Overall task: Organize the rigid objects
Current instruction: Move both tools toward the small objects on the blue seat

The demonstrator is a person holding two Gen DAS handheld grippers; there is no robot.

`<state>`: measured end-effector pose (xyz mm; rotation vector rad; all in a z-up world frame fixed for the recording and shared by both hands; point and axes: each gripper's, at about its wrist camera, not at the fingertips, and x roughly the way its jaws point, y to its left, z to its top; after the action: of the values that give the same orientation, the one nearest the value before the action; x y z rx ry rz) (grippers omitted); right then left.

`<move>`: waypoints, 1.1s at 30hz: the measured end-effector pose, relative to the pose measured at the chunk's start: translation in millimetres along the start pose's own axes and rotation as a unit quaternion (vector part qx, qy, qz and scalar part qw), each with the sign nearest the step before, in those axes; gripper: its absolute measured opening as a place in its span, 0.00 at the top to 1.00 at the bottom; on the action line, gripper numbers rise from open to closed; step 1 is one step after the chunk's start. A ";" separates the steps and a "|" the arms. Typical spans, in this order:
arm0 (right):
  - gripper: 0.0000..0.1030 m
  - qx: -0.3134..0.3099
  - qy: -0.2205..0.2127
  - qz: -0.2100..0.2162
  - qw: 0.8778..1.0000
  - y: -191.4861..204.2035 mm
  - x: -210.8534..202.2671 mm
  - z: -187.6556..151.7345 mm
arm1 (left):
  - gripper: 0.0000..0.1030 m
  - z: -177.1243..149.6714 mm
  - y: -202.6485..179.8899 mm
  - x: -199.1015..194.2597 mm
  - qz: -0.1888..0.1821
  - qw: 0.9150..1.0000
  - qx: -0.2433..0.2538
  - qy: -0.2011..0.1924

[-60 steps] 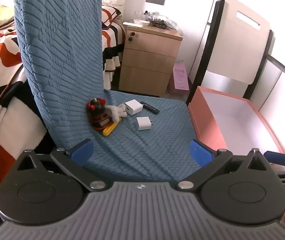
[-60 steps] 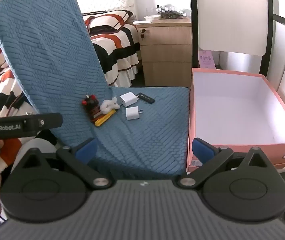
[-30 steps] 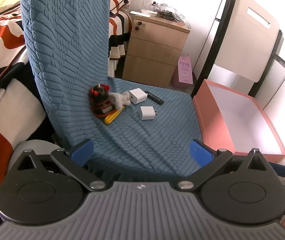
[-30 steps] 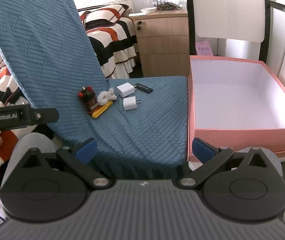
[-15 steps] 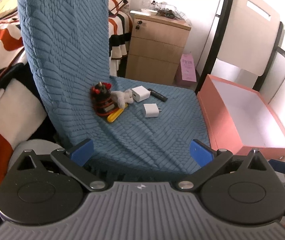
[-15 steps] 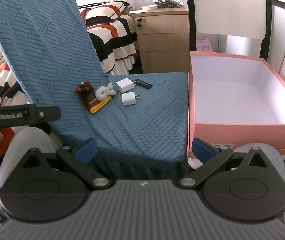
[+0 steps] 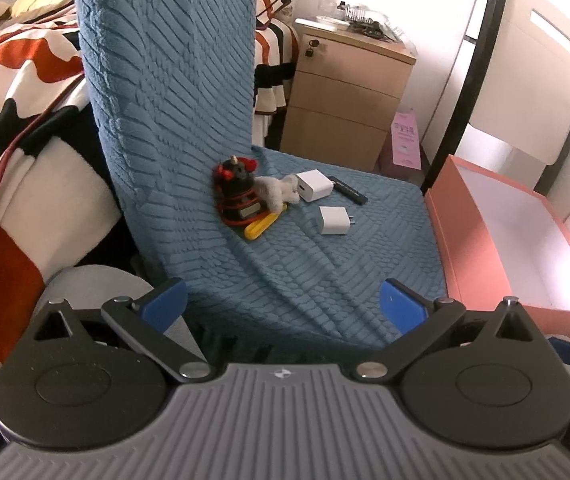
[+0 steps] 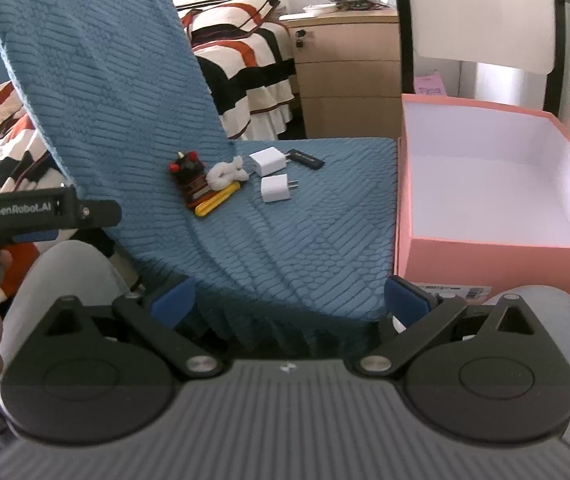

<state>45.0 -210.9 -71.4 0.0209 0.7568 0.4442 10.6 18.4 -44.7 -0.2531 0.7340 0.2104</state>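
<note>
Both claws have come a little nearer to the chair (image 8: 133, 92) since a moment ago. The toy (image 7: 241, 196), two chargers (image 7: 333, 220) and stick (image 7: 349, 190) lie grouped on its blue seat, the pink box (image 8: 485, 240) just beside. The left claw (image 7: 283, 306) and right claw (image 8: 291, 298) are both spread wide, holding nothing.

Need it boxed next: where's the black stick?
In both views, the black stick lies on the blue seat, just behind the two white chargers, left of the pink box.
</note>
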 end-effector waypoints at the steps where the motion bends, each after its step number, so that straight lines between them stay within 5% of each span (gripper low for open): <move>1: 0.00 0.000 0.002 0.001 1.000 0.2 1.4 -0.1 | 0.00 -0.1 -0.8 -0.5 0.001 1.000 0.002 -0.001; 33: 0.00 0.003 0.002 0.015 1.000 7.7 26.0 -3.4 | 0.00 0.5 10.6 24.5 0.008 1.000 0.003 0.001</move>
<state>56.5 -194.1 -89.6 0.0369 0.7623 0.4710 25.8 31.1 -62.7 -0.2419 0.7382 0.2231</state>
